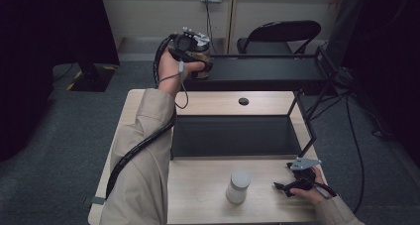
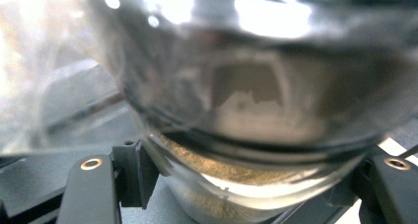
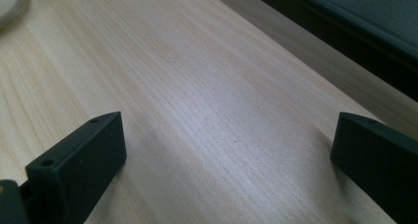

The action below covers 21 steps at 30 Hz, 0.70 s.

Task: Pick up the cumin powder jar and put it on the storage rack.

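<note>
Right now your left gripper (image 1: pixel 198 54) clamps its jaws on the clear, round glass jar (image 2: pixel 236 135) of tan powder, upright over the black metal shelf (image 1: pixel 267 69) at eleven o'clock. Your right gripper (image 1: pixel 289 185) rests wide-jawed on the pale wood-grain counter (image 3: pixel 207 100).

White bottle (image 1: pixel 238 186) on table (image 1: pixel 198 195); chair (image 1: pixel 277 36) beyond.
</note>
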### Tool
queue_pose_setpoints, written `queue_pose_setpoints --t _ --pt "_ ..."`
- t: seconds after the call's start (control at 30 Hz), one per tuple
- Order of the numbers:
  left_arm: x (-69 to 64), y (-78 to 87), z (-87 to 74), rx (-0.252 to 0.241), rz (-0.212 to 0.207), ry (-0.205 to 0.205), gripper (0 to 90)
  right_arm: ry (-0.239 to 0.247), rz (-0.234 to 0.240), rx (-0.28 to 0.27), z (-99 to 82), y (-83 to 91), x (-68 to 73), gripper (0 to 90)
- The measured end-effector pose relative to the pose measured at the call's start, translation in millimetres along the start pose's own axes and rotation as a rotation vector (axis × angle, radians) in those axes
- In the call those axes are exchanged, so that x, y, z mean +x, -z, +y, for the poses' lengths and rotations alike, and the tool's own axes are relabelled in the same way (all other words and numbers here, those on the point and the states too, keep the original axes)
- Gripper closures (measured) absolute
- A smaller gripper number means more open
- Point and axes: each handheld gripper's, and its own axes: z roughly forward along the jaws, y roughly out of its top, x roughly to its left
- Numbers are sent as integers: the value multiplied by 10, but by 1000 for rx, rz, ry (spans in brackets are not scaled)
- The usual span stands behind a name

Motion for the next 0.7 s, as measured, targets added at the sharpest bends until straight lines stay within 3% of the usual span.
queue_pose_setpoints --t 0.7 --pt "-10 -61 -50 -11 5 -2 308 0 0 0 0 0 0 0"
